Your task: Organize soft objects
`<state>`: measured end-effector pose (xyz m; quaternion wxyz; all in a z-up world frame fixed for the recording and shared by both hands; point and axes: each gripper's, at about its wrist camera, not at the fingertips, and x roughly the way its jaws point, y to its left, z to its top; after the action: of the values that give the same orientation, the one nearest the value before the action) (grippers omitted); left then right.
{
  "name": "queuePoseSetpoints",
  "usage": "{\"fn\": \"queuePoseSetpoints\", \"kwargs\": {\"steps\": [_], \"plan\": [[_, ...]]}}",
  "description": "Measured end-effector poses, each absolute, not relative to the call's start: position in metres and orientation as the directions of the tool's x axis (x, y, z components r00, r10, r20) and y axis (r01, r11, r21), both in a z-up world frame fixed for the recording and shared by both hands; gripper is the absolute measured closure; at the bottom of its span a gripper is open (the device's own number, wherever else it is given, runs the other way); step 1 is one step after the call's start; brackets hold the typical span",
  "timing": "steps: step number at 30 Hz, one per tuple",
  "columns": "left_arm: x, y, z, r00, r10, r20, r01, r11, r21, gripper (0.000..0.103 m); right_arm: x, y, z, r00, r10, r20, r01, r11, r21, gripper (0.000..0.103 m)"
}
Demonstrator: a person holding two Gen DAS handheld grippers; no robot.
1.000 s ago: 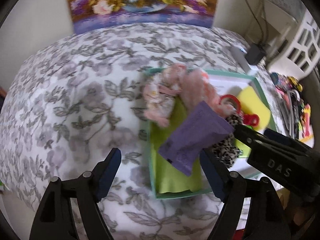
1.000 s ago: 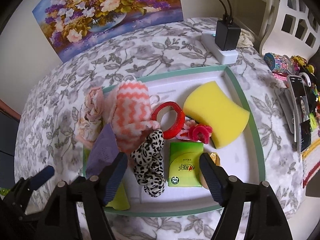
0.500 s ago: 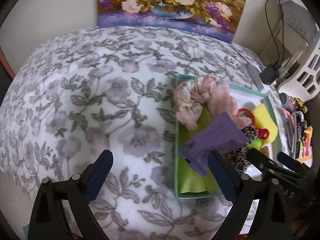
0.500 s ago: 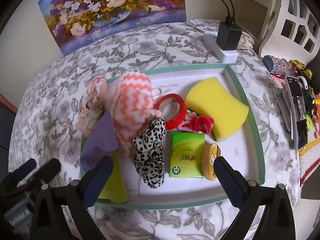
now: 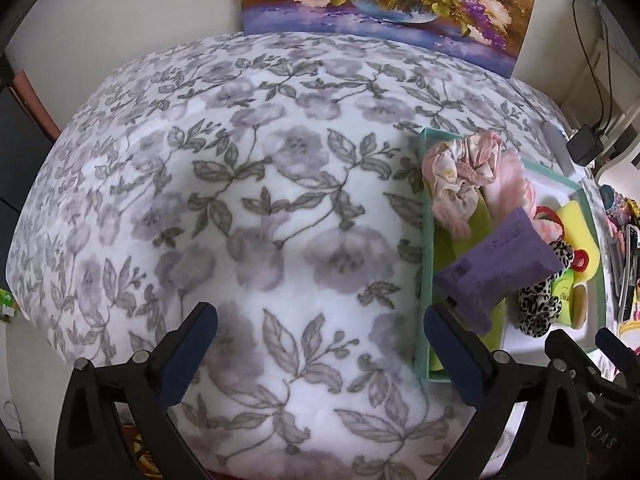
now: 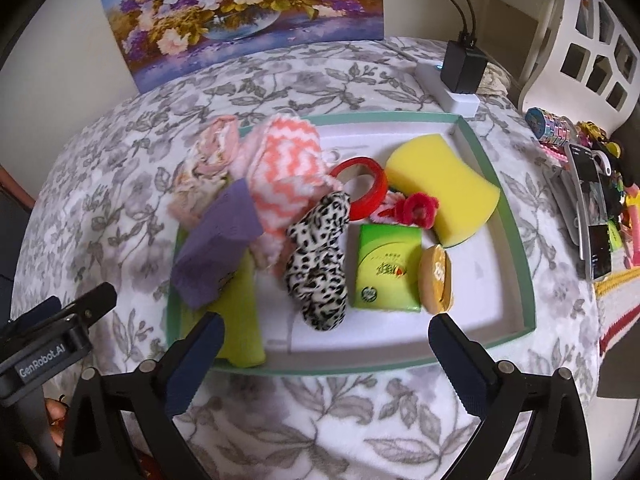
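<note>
A green-rimmed tray (image 6: 516, 240) on the flowered blanket holds a purple pack (image 6: 218, 240), a pink zigzag cloth (image 6: 288, 160), a leopard scrunchie (image 6: 320, 256), a yellow sponge (image 6: 440, 176), a green tissue pack (image 6: 388, 268) and a lime cloth (image 6: 240, 320). My right gripper (image 6: 326, 324) hangs open over the tray's near rim, nothing between its fingers. My left gripper (image 5: 320, 316) is over bare blanket left of the tray (image 5: 424, 240). Its jaws are opening and hold nothing. The purple pack (image 5: 496, 264) lies beside its right finger.
A flower painting (image 6: 248, 12) leans on the wall behind. A power strip with a black charger (image 6: 460, 68) lies past the tray. A white chair (image 6: 592, 52), phones (image 6: 592, 208) and trinkets crowd the right side. A red tape ring (image 6: 368, 184) and round tin (image 6: 436, 280) share the tray.
Both grippers' jaws have spread wider. My left gripper has slid left off the tray onto the blanket, leaving the purple pack in the tray. My right gripper has drawn back towards the near rim.
</note>
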<state>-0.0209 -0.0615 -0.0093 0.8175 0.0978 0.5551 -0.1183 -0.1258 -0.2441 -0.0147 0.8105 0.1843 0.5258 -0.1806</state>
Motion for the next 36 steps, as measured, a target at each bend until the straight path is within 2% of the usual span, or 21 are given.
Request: {"fn": "queuePoseSetpoints", "kwargs": {"steps": [19, 36], "plan": [[-0.039, -0.057, 0.019, 0.453, -0.035, -0.891, 0.305, 0.945, 0.118, 0.000, -0.139, -0.235, 0.005, 0.431, -0.130, -0.893, 0.502, 0.857, 0.117, 0.000], [-0.039, -0.052, 0.018, 0.435, 0.014, -0.900, 0.275, 0.950, 0.148, 0.000, -0.139, -0.234, 0.007, 0.432, -0.127, -0.893, 0.505, 0.855, 0.122, 0.000]]}}
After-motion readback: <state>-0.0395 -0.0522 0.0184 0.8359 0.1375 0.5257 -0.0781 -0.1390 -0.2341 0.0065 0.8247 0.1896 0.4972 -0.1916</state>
